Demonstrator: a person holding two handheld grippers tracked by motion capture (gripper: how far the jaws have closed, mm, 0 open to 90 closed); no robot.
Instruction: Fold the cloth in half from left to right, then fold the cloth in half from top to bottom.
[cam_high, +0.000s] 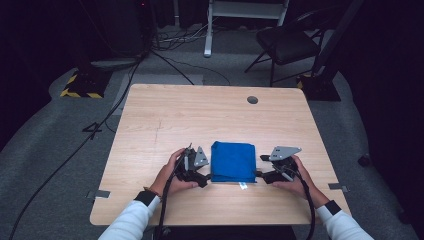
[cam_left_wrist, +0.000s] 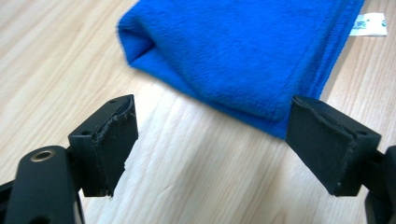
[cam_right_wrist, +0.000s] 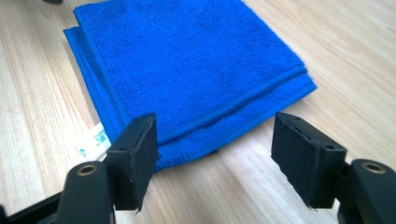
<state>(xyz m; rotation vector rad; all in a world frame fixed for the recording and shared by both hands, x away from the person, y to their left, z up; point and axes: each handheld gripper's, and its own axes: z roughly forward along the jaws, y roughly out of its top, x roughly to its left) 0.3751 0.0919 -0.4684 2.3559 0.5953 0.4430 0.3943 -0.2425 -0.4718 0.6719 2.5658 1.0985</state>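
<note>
**Folded towel, both grippers parked at its edges**

The wooden surface (cam_high: 165, 120) carries a folded blue towel (cam_high: 233, 161), lower centre. Left gripper (cam_high: 196, 174) and right gripper (cam_high: 268, 167) flank it, jaws spread, pinching nothing. My guess: pre-grasp; next, each nips an edge.

Folded blue towel (cam_high: 233, 161) near desk (cam_high: 165, 115) front edge, flanked closely by both grippers. Far half bare except grommet (cam_high: 252, 100) near far-right corner.

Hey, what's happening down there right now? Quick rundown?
Left tool open, right tool open, flanking the folded blue cloth. Cloth flat on table, ungripped. Nothing in the way.
</note>
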